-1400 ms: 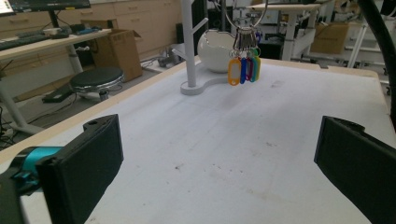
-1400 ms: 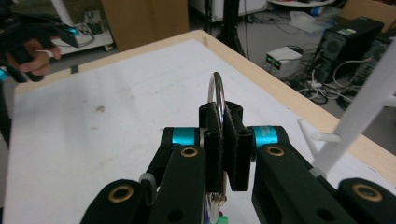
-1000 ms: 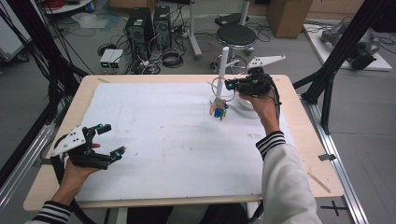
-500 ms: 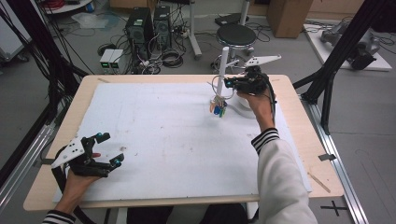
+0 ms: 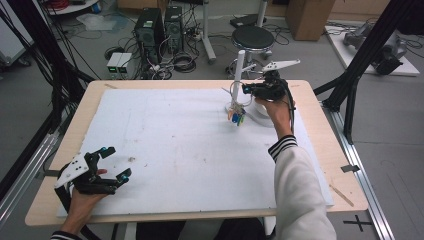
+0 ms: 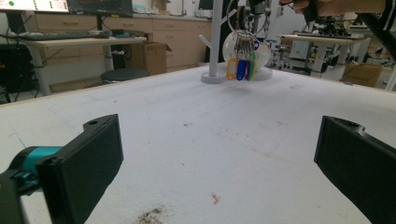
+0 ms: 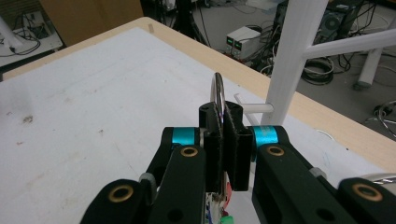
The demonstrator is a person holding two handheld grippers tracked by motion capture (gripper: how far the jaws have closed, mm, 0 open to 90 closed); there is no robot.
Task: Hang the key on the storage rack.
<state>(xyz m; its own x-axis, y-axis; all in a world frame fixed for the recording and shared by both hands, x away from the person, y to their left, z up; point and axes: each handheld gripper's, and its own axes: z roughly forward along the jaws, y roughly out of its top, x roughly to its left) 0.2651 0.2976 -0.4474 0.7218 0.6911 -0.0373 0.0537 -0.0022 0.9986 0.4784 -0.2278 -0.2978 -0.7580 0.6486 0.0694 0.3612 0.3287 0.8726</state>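
A metal key ring [image 7: 217, 93] with several coloured tags [image 5: 236, 118] hangs from my right gripper [image 5: 246, 89], whose jaws are shut flat on the ring [image 7: 225, 140]. It hovers right beside the white peg stand [image 5: 238, 75], close to one short peg [image 7: 254, 108] at the far right of the table. In the left gripper view the tags [image 6: 241, 68] dangle in front of the stand's post [image 6: 216, 42]. My left gripper [image 5: 111, 162] rests low at the near left corner, open, with nothing between its jaws [image 6: 212, 154].
A white sheet [image 5: 180, 145] covers most of the wooden table [image 5: 320, 145]. A clear round bowl [image 5: 261, 111] sits beside the stand's base. Beyond the far edge are computer towers [image 5: 157, 27], cables and a stool [image 5: 254, 37]. Black frame struts [image 5: 350, 95] stand at the right.
My left gripper has dropped and slid back toward the near left edge of the table. The right gripper with the key ring has stayed by the stand.
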